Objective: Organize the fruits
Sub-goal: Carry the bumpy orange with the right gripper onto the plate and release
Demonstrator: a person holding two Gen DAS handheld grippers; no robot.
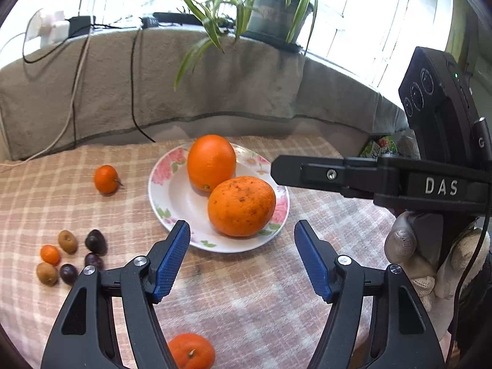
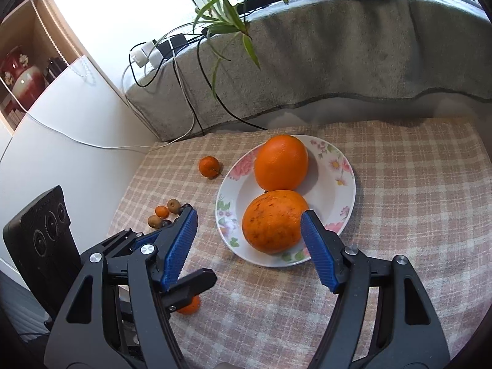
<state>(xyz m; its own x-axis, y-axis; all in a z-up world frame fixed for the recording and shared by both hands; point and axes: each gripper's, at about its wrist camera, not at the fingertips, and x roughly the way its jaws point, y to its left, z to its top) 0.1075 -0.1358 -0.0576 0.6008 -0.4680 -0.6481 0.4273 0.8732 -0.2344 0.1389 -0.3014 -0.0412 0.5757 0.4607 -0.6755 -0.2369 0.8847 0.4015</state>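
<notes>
A floral white plate (image 1: 172, 196) (image 2: 341, 184) on the checked cloth carries two big oranges: a smooth one (image 1: 211, 162) (image 2: 280, 162) at the back and a speckled one (image 1: 241, 206) (image 2: 272, 220) in front. My left gripper (image 1: 242, 230) hovers open just short of the plate, nothing between its blue pads. My right gripper (image 2: 249, 218) is open too, near the speckled orange without touching it. A small mandarin (image 1: 105, 179) (image 2: 209, 167) lies left of the plate, and another (image 1: 191, 352) (image 2: 189, 307) lies close under the grippers.
A cluster of small fruits (image 1: 70, 255) (image 2: 167, 213), brown, dark and orange, lies at the cloth's left. Behind the table, a grey blanket (image 1: 153, 92) covers a sill with a potted plant (image 1: 273, 12), cables and chargers. A gloved hand (image 1: 430, 264) holds the right gripper.
</notes>
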